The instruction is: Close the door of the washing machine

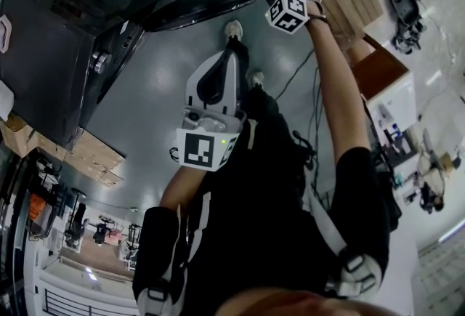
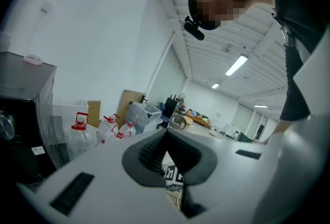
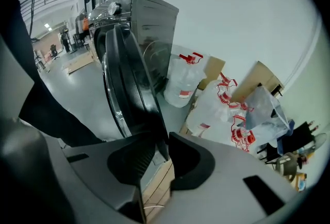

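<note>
Beside a grey floor (image 1: 145, 111), the dark washer (image 1: 65, 31) stands at far left. Its round door (image 1: 196, 6) is swung wide open, and the rim reaches out toward the top centre of the head view.

At centre, the left arm (image 1: 182, 191) is bent and held close to the body, with the forearm aimed forward toward the shoes (image 1: 233, 30). The left gripper view shows the left tongs (image 2: 165, 132) closed tip to tip, with nothing between the pads.

Further right, the right arm (image 1: 338, 96) is stretched almost straight up to the door's rim, the wrist tipped steeply downward. In the right gripper view, the right tongs (image 3: 162, 141) are drawn in around the door's black edge. That edge runs down between the two pads and fills the narrow gap at their tips, so the tongs are gripping the door.

At the right of that view, clear jugs (image 3: 221, 104) with red caps stand against the white wall. Their labels are too small to read, and no brand can be made out on the washer.
</note>
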### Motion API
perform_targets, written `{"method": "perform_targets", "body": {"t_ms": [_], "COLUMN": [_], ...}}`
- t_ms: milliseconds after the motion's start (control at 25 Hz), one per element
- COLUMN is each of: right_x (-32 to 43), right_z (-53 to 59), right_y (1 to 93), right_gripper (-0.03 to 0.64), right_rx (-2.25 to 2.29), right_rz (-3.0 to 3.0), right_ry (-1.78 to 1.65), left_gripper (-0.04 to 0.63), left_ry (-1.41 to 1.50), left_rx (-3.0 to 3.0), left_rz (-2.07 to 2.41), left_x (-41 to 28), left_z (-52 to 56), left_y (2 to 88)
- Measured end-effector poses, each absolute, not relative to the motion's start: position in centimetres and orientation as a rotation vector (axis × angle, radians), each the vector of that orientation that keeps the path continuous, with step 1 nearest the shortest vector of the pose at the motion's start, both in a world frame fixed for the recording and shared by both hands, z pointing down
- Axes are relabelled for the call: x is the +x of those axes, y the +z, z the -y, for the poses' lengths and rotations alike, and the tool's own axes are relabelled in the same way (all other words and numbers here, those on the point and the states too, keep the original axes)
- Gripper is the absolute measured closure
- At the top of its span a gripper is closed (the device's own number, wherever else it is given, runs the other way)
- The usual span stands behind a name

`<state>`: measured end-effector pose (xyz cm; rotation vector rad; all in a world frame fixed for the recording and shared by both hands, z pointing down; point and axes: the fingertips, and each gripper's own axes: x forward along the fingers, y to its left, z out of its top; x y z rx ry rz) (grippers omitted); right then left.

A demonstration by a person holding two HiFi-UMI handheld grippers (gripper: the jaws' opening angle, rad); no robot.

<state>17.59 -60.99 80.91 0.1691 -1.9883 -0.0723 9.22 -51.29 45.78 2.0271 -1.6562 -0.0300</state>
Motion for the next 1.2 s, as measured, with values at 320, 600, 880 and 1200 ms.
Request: {"method": "perform_targets", "body": {"t_ms": [320, 600, 880, 1200], "right_x": [18.2, 19.7, 21.3, 22.8], "right_z": [59.4, 55.7, 49.7, 41.6], "right_y": [81.1, 80.5, 81.4, 81.9], "right_gripper": [0.543, 0.552, 0.561, 0.568], "right_rx": [0.161, 0.153, 0.132, 0.144], "right_rz": [1.97, 1.959, 1.962, 1.978], "right_ry": [-0.065, -0.07, -0.081, -0.064], "left_gripper": [0.589, 0.589, 0.589, 0.589], "left_ry": [-0.05, -0.068, -0.096, -0.154], "left_rx": [2.02, 2.013, 1.992, 1.983], "left_rz": [1.671, 1.704, 1.768, 1.865], "left_x": [9.4, 9.8, 11.4, 14.4], "left_z": [49.1, 45.8, 40.2, 32.2], "left_y": [45.6, 44.8, 44.1, 42.8]}}
